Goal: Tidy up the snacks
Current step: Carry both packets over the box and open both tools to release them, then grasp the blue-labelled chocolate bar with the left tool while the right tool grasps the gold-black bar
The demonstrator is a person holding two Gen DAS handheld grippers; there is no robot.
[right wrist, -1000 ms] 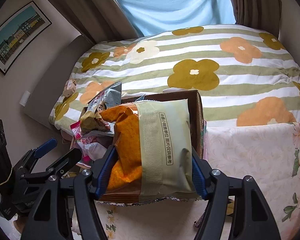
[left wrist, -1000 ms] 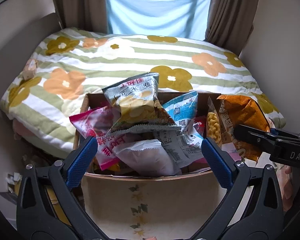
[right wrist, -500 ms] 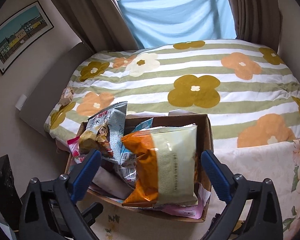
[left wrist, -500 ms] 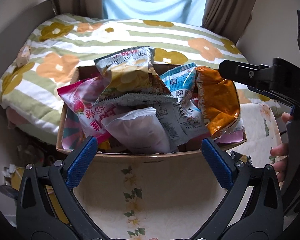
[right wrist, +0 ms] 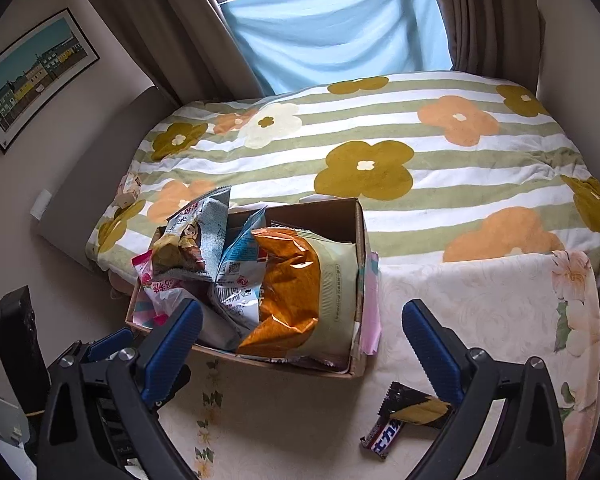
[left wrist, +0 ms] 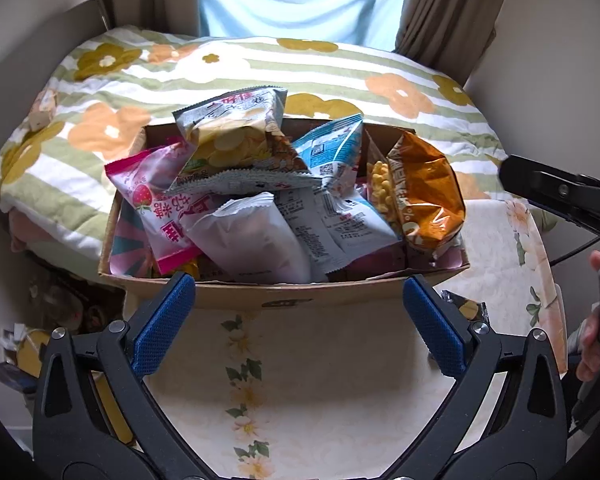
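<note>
The right gripper [right wrist: 302,336], jaws having just been opening, is hanging spread and empty at lower centre, the orange snack bag [right wrist: 296,292] now resting inside the cardboard box [right wrist: 352,216] at mid-frame; the left gripper [left wrist: 298,324] is waiting wide open, holding nothing

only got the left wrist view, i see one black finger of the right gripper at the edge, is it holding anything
Observer: No. The right gripper has just been opening its jaws. They stand wide with nothing between them, and the orange snack bag lies in the cardboard box.
Operator: any snacks still outside the box
Observer: Two, on the tablecloth off the box's near right corner: a black and yellow bar and a dark bar with white lettering.
Operator: what's the far side of that orange bag like
Observer: Its other face is pale green and lies toward the box's right wall.
</note>
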